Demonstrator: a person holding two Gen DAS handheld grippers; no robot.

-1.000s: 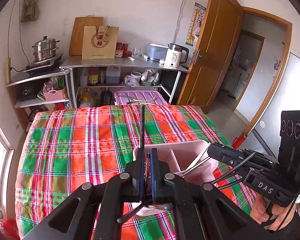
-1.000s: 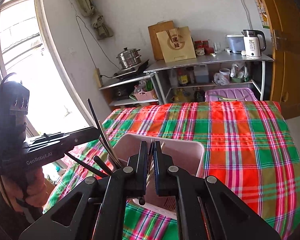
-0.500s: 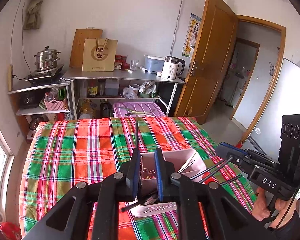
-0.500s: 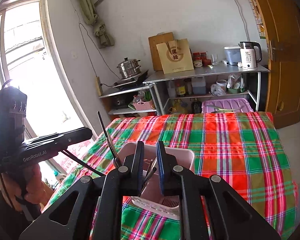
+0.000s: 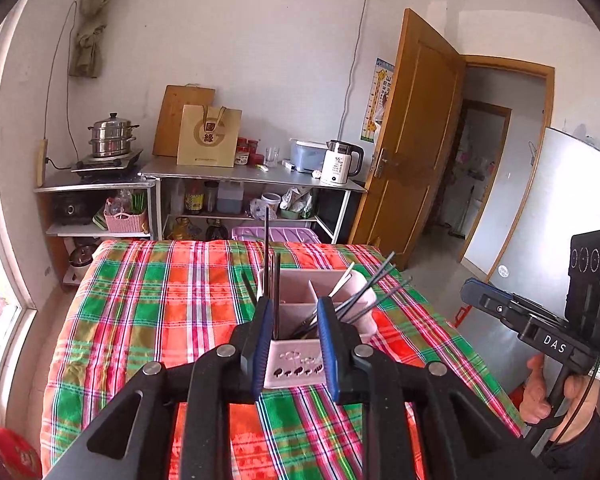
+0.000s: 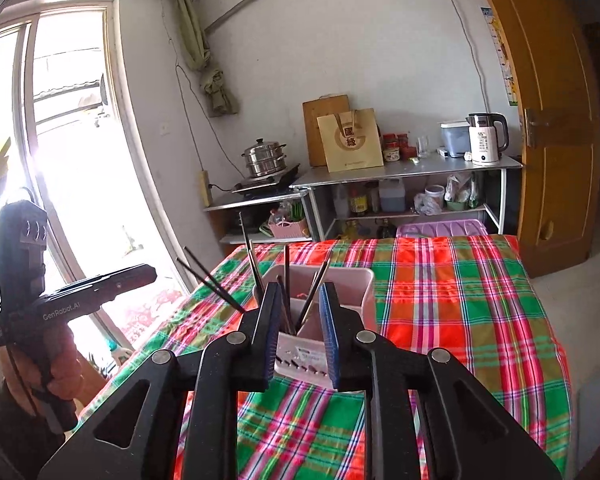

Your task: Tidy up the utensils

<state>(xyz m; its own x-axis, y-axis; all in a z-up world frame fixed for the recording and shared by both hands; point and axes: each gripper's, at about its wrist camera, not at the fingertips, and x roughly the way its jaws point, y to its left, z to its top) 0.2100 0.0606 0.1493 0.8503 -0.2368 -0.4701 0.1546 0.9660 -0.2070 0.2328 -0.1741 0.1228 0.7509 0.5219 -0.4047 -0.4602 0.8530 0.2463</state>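
A pink utensil holder (image 5: 300, 308) stands on a table covered with a red, green and white plaid cloth (image 5: 148, 312). It sits near the cloth's right edge in the left wrist view, roughly midway between the near and far edges. Inner walls divide the holder into compartments. Dark chopsticks (image 5: 380, 280) lean out of its right side over the rim, and 1 long dark stick (image 5: 267, 248) stands almost upright at its left side, beside a few shorter ones. A pale utensil handle (image 5: 342, 280) also slants out toward the right.

The left gripper (image 5: 293, 344) hovers just in front of the holder, on the near side. Its 2 blue-padded jaws are opening and stand a little apart, with nothing held between them; the holder's front face shows through the gap.

The right gripper (image 6: 300, 336) is aimed at the same holder (image 6: 356, 292) from the other side. Its jaws are opening too, parted by a small gap and gripping nothing. Dark chopsticks (image 6: 208, 280) fan out to the left of it in that view.

Each gripper appears in the other's camera, held by a hand (image 5: 540, 392) at the frame's edge.

Behind the table, a metal shelf (image 5: 260, 174) carries a white kettle (image 5: 340, 162), a paper bag (image 5: 208, 136) and a steel steamer pot (image 5: 112, 136).
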